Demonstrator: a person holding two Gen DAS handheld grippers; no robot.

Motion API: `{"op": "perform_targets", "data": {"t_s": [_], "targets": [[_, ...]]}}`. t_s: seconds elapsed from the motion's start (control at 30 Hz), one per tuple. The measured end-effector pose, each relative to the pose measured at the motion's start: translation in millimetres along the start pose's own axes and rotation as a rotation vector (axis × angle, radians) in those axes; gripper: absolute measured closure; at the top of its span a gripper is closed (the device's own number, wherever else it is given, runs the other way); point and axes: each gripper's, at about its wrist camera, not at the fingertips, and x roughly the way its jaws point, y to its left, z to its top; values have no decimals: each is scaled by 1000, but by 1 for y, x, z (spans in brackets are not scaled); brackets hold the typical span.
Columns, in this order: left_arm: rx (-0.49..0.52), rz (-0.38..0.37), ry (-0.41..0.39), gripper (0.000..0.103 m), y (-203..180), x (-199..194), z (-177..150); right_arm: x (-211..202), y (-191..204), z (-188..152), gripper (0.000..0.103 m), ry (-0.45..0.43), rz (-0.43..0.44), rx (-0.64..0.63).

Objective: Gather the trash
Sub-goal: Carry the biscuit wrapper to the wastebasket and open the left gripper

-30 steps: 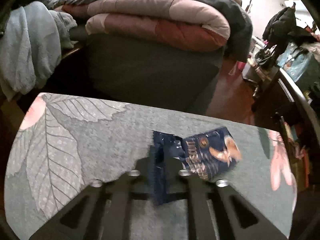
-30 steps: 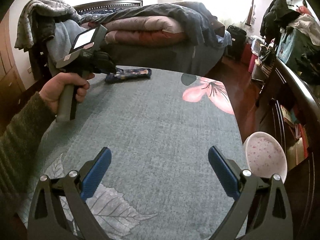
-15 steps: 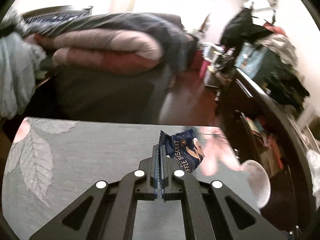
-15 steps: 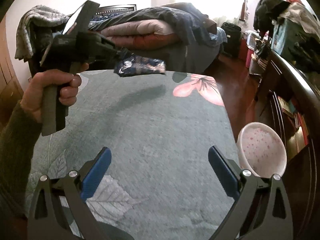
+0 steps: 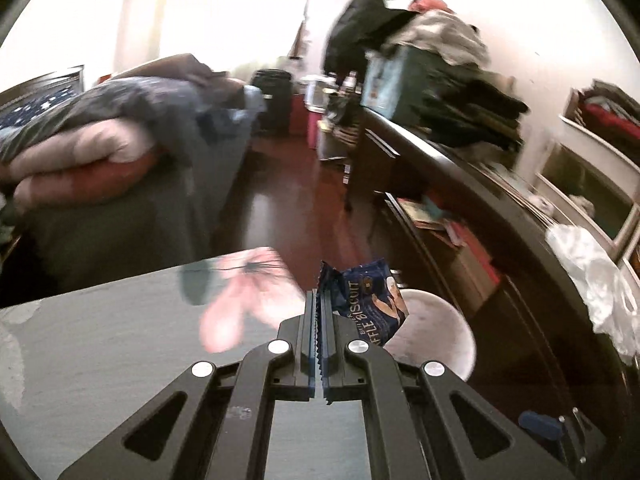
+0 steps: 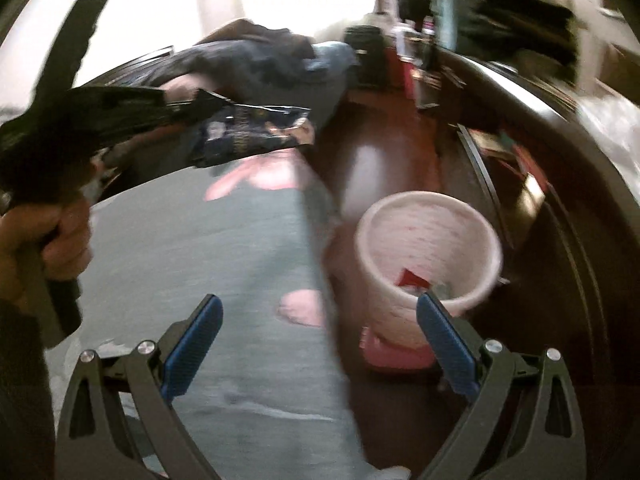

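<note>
The left gripper [image 5: 319, 344] had its fingers [image 5: 308, 332] pressed together on the serrated edge of a blue biscuit wrapper [image 5: 368, 300]; the wrapper stuck out ahead and to the right of the tips, clear of the tabletop [image 5: 100, 340], and hung above the near rim of the pink bin [image 5: 436, 332]; from the right wrist view the same wrapper [image 6: 252, 132] was held in the air, up and to the left of the bin [image 6: 428, 248], past the tabletop's [image 6: 192, 240] far edge; the left hand [image 6: 44, 236] gripped the handle at the frame's left side.

The right gripper [image 6: 320, 344] had its blue fingers [image 6: 192, 344] spread wide with nothing between them; its left finger lay over the tabletop, its right finger over the near rim of the bin; the bin stood on the dark red floor [image 6: 380, 168] just beside the tabletop's right edge, with a red scrap [image 6: 412, 278] and other blurred bits inside; a pink flower print [image 5: 248, 292] marked the tabletop left of the bin; a bed [image 5: 100, 152] piled with quilts lay well beyond the bin, and a dark cabinet [image 5: 460, 200] ran along its right.
</note>
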Motion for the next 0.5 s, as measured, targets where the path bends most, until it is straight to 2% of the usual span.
{"op": "perform_targets", "data": {"t_s": [0.27, 0.5], "targets": [[92, -74, 33, 101, -74, 28, -2, -5, -67, -14, 5, 12, -81, 117], [167, -104, 62, 101, -125, 57, -7, -12, -99, -26, 5, 19, -133, 158]]}}
